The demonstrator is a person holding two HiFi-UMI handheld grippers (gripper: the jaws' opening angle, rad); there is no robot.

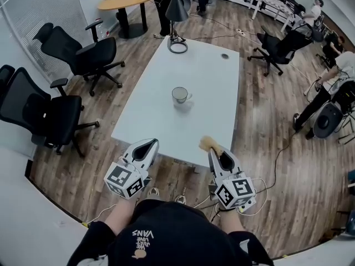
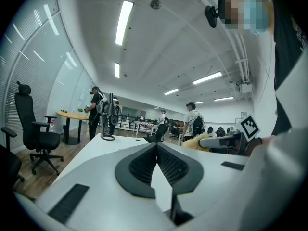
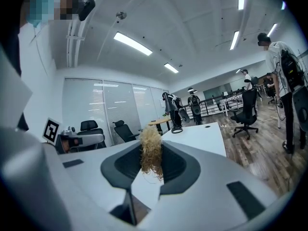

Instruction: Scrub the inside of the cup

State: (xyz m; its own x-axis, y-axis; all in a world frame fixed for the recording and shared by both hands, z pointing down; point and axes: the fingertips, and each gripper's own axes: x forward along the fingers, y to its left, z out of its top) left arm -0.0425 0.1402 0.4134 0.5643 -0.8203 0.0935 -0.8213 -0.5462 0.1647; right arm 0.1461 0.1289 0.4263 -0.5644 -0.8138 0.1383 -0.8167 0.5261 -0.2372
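Note:
A pale cup (image 1: 179,95) with a handle on its right stands upright near the middle of the white table (image 1: 205,71). Both grippers hover over the table's near edge, well short of the cup. My left gripper (image 1: 148,144) is shut with nothing between its jaws; in the left gripper view (image 2: 156,146) the jaws meet. My right gripper (image 1: 212,148) is shut on a tan fibrous scrubber (image 1: 208,143), which sticks out past the tips. In the right gripper view the scrubber (image 3: 151,153) fills the jaw gap of the right gripper (image 3: 153,146). The cup is not seen in either gripper view.
A grey lamp base with a ring foot (image 1: 177,46) stands at the table's far end. Black office chairs (image 1: 83,51) line the left side, another chair (image 1: 277,46) sits at the right. People stand and sit further back. Cables (image 1: 277,154) run over the wood floor.

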